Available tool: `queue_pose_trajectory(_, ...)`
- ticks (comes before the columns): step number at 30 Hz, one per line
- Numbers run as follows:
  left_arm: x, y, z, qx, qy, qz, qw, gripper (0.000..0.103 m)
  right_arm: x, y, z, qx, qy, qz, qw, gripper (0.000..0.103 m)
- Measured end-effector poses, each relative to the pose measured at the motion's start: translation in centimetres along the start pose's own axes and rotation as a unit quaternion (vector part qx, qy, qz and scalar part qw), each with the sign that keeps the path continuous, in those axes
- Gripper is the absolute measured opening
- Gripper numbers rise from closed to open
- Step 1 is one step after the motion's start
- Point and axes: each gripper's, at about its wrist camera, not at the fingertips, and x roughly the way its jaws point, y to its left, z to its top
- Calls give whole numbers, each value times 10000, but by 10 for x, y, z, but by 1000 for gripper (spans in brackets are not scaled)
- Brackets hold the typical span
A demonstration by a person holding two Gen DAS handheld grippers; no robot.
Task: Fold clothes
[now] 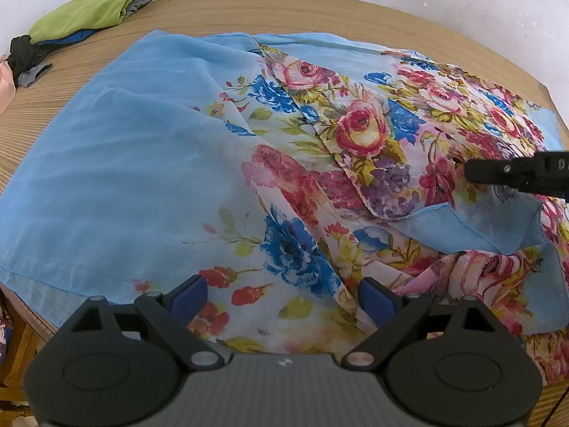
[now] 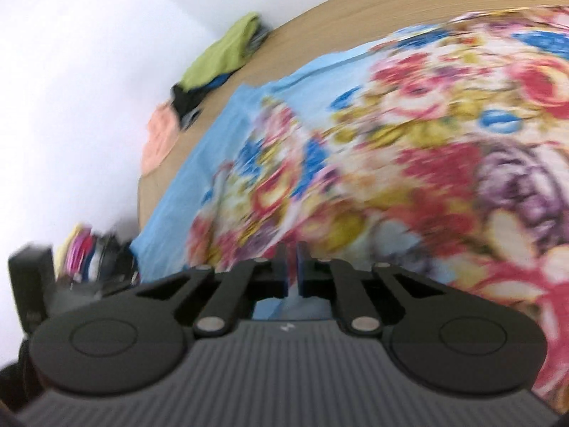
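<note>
A thin light-blue scarf with a floral print [image 1: 199, 163] lies spread and partly folded over the wooden table [image 1: 320, 10]. My left gripper [image 1: 282, 293] is open, its blue pads [image 1: 188, 293] just above the scarf's near floral edge. My right gripper [image 1: 473, 172] reaches in from the right in the left wrist view and lifts a blue corner of the scarf [image 1: 498, 220]. In the blurred right wrist view the right gripper [image 2: 291, 267] is shut on the scarf [image 2: 409, 163], with cloth running between the pads.
A pile of folded clothes, green on top [image 1: 92, 9], with black and grey pieces [image 1: 26, 60], sits at the table's far left corner; it also shows in the right wrist view [image 2: 220, 53]. A peach cloth [image 2: 160, 135] lies beside it. White wall behind.
</note>
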Motion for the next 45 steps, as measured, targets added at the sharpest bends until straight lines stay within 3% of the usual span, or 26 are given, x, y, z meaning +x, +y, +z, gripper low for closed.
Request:
queue_pose_trajectory(4, 1, -2, 0, -10, 4, 1, 10000, 94, -7, -3, 7, -7, 439, 360, 9984, 12)
queue_pose_trajectory(8, 1, -2, 1, -8, 4, -10, 10000, 94, -5, 16, 1, -782, 1068, 215, 9910, 33)
queue_pose_trajectory(14, 2, -2, 1, 7, 6, -16, 10000, 94, 18, 41, -14, -1508, 1550, 509, 9750, 31)
queue_pose_trajectory(20, 2, -2, 0, 4, 7, -11, 10000, 94, 38, 63, -22, -2109, 1191, 383, 9695, 27)
queue_pose_trajectory(21, 1, -1, -1, 5, 8, -12, 10000, 94, 37, 66, -24, -2243, 1157, 339, 9670, 23)
queue_pose_trajectory(23, 1, -1, -1, 7, 19, -2, 10000, 94, 35, 68, -29, -2473, 1065, 229, 9628, 3)
queue_pose_trajectory(25, -1, -2, 0, 47, 12, 38, 10000, 92, 25, 67, -31, -2549, 851, 103, 9632, 3)
queue_pose_trajectory(30, -8, -16, 5, 317, -104, 71, 9994, 91, -23, 40, -3, -1635, -325, -383, 9853, 3)
queue_pose_trajectory(32, -10, -23, 8, 407, -166, -10, 9990, 90, -42, 16, 14, -1168, -733, -696, 9880, 3)
queue_pose_trajectory(39, -10, -62, 14, 732, -156, -258, 9969, 90, -83, -65, 53, -94, -1487, -1708, 9740, 3)
queue_pose_trajectory(45, -5, -95, 13, 917, 3, -456, 9947, 90, -99, -101, 71, -171, -1647, -2187, 9616, 3)
